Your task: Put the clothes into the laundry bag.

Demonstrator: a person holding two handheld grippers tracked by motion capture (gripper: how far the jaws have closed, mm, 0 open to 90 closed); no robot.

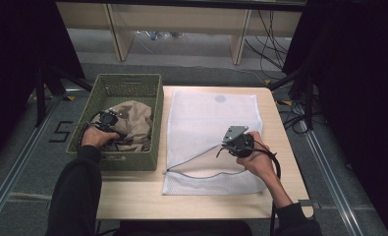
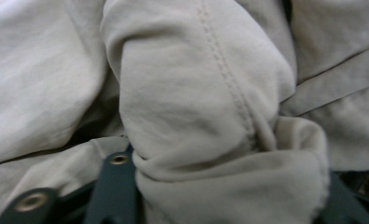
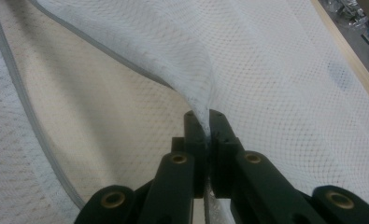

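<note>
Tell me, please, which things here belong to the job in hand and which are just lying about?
In the job: beige garment, green basket, white mesh bag, left gripper, right gripper.
Lying about: cables on the floor, wooden shelf legs.

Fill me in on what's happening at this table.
A person works a gripper in each hand. The right gripper is shut on the top layer of a white mesh laundry bag, lifting its opening. The left gripper is down in the green basket, with a fold of beige garment bunched between its jaws.
</note>
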